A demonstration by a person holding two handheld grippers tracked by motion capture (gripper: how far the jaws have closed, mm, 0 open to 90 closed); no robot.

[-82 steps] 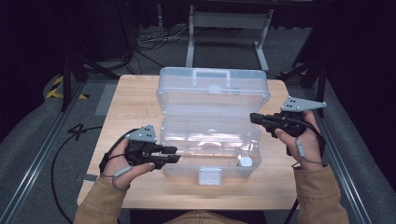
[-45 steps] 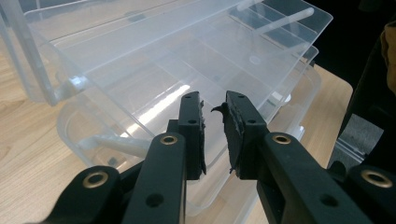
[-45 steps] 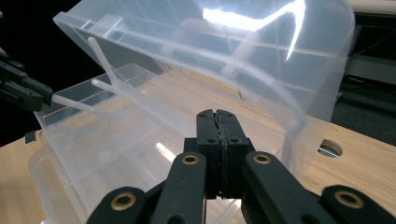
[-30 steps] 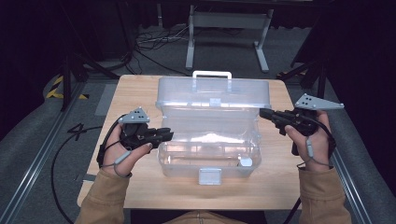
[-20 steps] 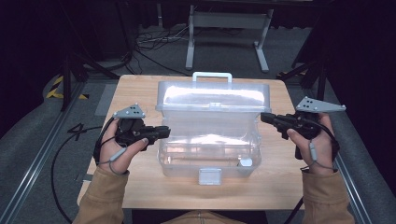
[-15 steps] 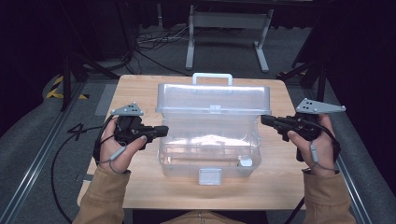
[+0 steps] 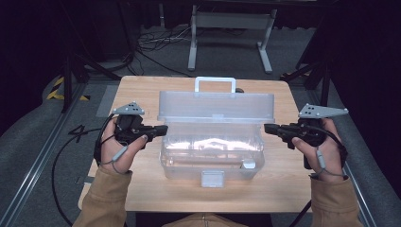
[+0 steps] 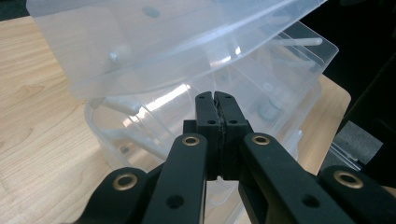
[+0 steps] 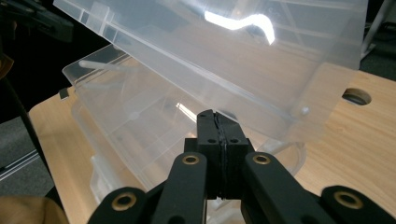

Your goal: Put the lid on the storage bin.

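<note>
1. A clear plastic storage box [image 7: 213, 151] with a rectangular body stands in the middle of the pale wooden table [image 7: 142, 92], its small square front latch [image 7: 212, 178] facing the person.
2. The box's clear hinged lid [image 7: 216, 107] hangs partly raised over the body, tilted, with its white carrying handle [image 7: 215, 84] on the far side of the box.
3. The left gripper [image 7: 162, 129], black and held in the person's left hand [image 7: 120, 149], sits just beside the left end of the box, at the level of the lid's lower edge; whether it touches the plastic cannot be told.
4. Its jaws have just been closing and now meet pad to pad, with nothing between them; the left gripper view shows the closed tips in front of the box's end wall [image 8: 140, 121].
5. The right gripper [image 7: 267, 127], black and held in the right hand [image 7: 319, 149], sits just off the right end of the box, a small gap apart from it.
6. Its jaws are pressed fully together and empty; the right gripper view shows them under the tilted lid [image 9: 233, 60].
</note>
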